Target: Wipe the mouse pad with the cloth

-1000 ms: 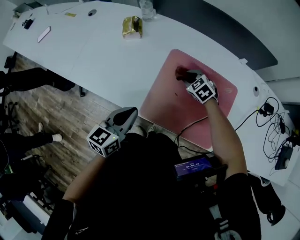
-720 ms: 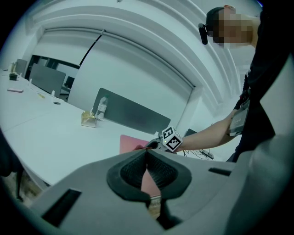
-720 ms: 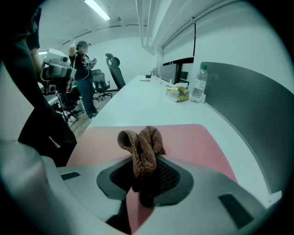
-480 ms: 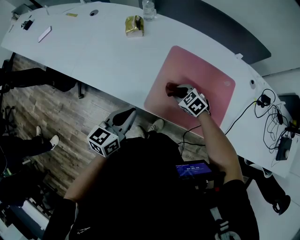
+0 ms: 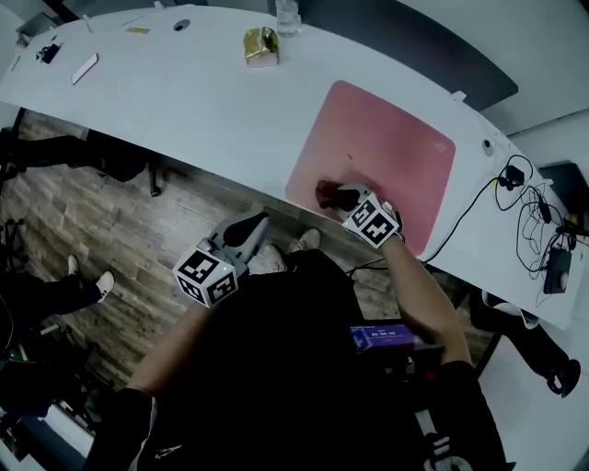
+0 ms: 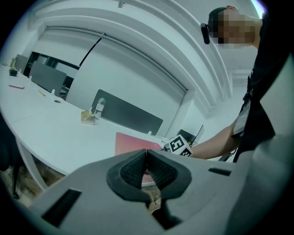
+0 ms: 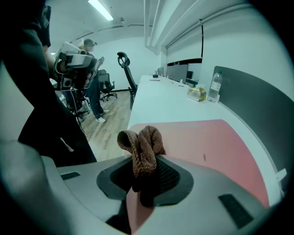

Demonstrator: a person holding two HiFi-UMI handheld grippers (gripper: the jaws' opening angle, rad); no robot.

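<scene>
Right claw (image 5: 337, 197): clenched on the brown knit cloth (image 7: 141, 148), which bunches out past the jaw tips and trails back between them. It sits over the pink pad (image 5: 382, 138) at the near-left corner. The cloth seems to be down on the surface just inside the near edge.

Left claw (image 6: 146, 170): clenched, nothing between its pads. It is held off the table (image 5: 184, 101), over the wood floor (image 5: 110, 212), at the person's left side.

Change over the last second: the right claw has come from the pad's far-left part, through the middle-left, to the near edge. That is one stroke drawn toward the person. The left claw is unmoved. The pad appears not to have shifted on the table.

Reading for task: wiping is under way. The left strip has probably had a pass; the wide right part shows no sign either way. With the stroke run out at the edge, a lift and a fresh lane further right seems due. The cloth could slip off the edge or drag the pad's corner.

Writing and marks: none legible.
- Pad: a small pale mark at the far-right corner, too small to read.
- Cube (image 5: 373, 224) on each claw: black-and-white square patterns, no text.
- Screen (image 5: 382, 337) at the person's waist: lit but blurred.
- Gold packet (image 5: 259, 46) and bottle (image 5: 287, 16) at the table's far side: labels unreadable.
</scene>
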